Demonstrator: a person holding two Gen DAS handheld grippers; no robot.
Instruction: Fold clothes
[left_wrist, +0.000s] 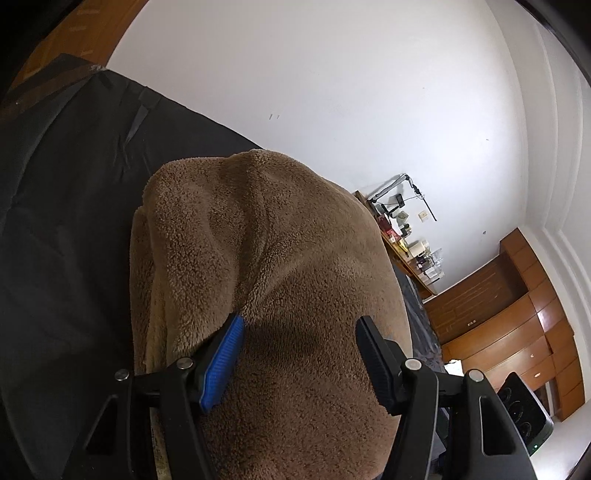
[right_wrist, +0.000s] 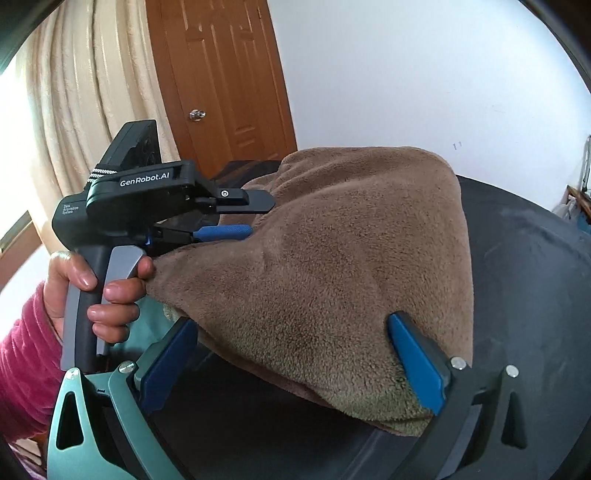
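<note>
The brown fleece garment (right_wrist: 332, 266) hangs bunched and draped above the black surface (right_wrist: 535, 295), lifted between the two hand-held tools, not lying flat. Part of it already looks doubled, since a second layer shows along its left edge in the left wrist view and a lower layer peeks out beneath the fold in the right wrist view; how many folds it has taken cannot be told. The left gripper (right_wrist: 255, 218) has its fingers standing apart, with fleece filling the space between them and the blue pad pressed against a ridge of cloth, while the black finger opposite seems clear of it; whether that amounts to a real grip cannot be told. The right gripper (right_wrist: 295, 350) also has its jaws spread wide with cloth draped over and between them, one blue pad tucked under the hem; a firm pinch cannot be confirmed. The person's hand (right_wrist: 107, 291), in a pink sleeve (right_wrist: 26, 362), holds the left tool's handle. By the look of it, the fold is mid-way: laying the cloth down, squaring and smoothing remain.
</note>
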